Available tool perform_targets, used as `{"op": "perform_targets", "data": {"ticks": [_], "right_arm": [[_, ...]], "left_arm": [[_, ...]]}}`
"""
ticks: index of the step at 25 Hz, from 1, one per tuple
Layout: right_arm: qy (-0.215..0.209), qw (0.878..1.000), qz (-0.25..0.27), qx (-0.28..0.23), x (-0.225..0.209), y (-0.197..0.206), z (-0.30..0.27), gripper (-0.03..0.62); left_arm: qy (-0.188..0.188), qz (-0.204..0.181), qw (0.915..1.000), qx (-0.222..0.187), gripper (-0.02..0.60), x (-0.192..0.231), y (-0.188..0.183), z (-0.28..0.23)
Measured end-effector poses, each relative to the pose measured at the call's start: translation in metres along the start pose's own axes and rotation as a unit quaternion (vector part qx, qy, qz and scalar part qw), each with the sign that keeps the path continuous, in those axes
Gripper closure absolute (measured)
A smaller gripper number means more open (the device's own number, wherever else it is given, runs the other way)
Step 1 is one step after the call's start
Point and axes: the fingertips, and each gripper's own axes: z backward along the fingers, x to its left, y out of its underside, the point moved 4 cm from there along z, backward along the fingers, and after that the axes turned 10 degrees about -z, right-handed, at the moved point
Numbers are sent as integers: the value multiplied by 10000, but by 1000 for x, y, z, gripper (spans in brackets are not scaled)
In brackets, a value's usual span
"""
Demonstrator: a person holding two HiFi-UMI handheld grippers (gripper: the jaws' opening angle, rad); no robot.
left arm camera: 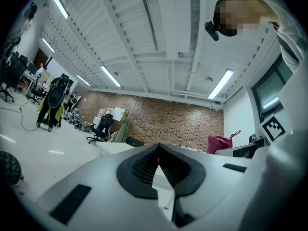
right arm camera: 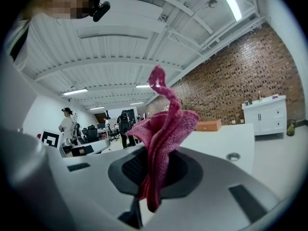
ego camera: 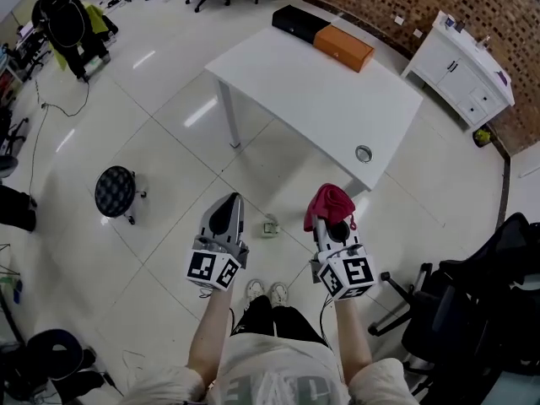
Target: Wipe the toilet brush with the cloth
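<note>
My right gripper [ego camera: 331,223] is shut on a crumpled pink-red cloth [ego camera: 329,204], which sticks up from between its jaws [right arm camera: 153,163] in the right gripper view, cloth [right arm camera: 163,129]. My left gripper [ego camera: 226,201] is held level beside it, shut with nothing in it; its black pads meet at the tip [left arm camera: 158,146]. Both are held in front of the person's body, above the floor. A small pale object [ego camera: 270,226] stands on the floor tiles between the grippers; I cannot tell what it is. No toilet brush is clearly in view.
Ahead is a white table [ego camera: 321,91] with an orange box [ego camera: 343,47] and a black box [ego camera: 299,22] at its far end. A round black stool [ego camera: 116,191] stands to the left, a black office chair [ego camera: 472,302] to the right, and a white cabinet [ego camera: 462,66] by the brick wall.
</note>
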Motion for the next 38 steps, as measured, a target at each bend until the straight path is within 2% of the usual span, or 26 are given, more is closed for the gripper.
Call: {"op": "perform_targets", "data": {"ticks": [3, 5, 8, 11, 15, 17, 20, 22, 24, 29, 32, 36, 38], "right_arm": [[22, 9999, -2, -156, -28, 42, -17, 563], [26, 9997, 40, -230, -54, 87, -38, 563], [-65, 9994, 207, -287, -106, 181, -73, 563], [-316, 9980, 322, -452, -164, 294, -106, 562], [-503, 9959, 433, -608, -235, 433, -147, 563], [-560, 9960, 421, -558, -261, 487, -160, 562], [-461, 9984, 37, -325, -290, 556, -167, 562], [-303, 9991, -282, -67, -306, 601, -166, 563], [-266, 9988, -375, 141, -323, 642, -169, 563], [-417, 9955, -692, 498, -365, 734, -182, 563], [-565, 9920, -775, 822, -372, 768, -201, 563], [-637, 9771, -1700, 1108, -371, 795, -210, 563], [-593, 9708, -1971, 1230, -370, 800, -206, 563]], "left_arm": [[129, -444, 9989, 53, 575, 7, 57, -7], [92, -565, 9984, -30, 575, 21, 111, -13], [102, -557, 9982, -173, 575, 42, 215, -22], [167, -682, 9973, -228, 575, 61, 342, -21], [340, -667, 9967, -309, 575, 84, 502, -18], [501, -652, 9961, -307, 576, 87, 562, -15], [632, -549, 9964, -92, 576, 86, 632, -7], [651, -383, 9971, 136, 575, 80, 669, 4], [730, -233, 9968, 242, 576, 73, 701, 10], [1010, 67, 9946, 220, 575, 58, 765, 25], [1172, 26, 9930, 100, 575, 54, 780, 24], [1191, 270, 9924, 126, 575, 45, 802, 24], [1247, 320, 9915, 209, 575, 37, 809, 26]]}}
